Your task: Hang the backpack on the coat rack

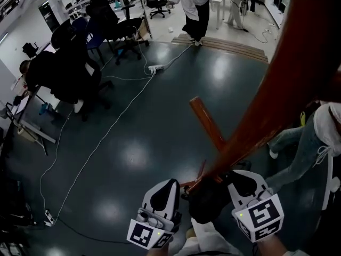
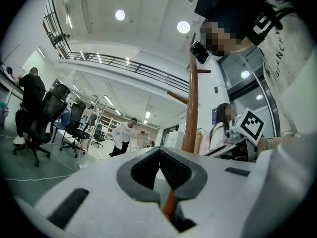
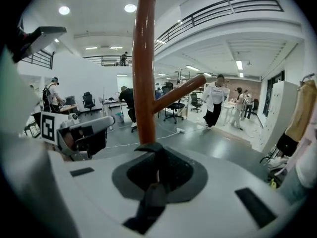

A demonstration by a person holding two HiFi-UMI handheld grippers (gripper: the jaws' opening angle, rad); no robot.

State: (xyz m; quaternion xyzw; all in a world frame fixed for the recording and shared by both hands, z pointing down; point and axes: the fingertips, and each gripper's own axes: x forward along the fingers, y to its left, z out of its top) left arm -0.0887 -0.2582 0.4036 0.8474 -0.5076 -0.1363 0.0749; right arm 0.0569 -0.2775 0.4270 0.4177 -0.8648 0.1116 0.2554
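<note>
While the right gripper [image 3: 156, 151] pinches a dark strap [image 3: 152, 195] of the backpack [image 1: 206, 201], beside the coat rack [image 1: 266, 105] pole, the left gripper [image 2: 159, 151] sits closed, apparently empty; load judged soft, saggy, best held by that strap.

Left hand-held gripper [image 1: 171, 183], right hand-held gripper [image 1: 238, 177]: white, dark-padded; sleeve [image 1: 206, 238] possibly white.

Left tongs [image 1: 168, 184], backpack [image 1: 205, 201], right tongs [image 1: 238, 178] line up before coat rack [image 1: 290, 84].
</note>
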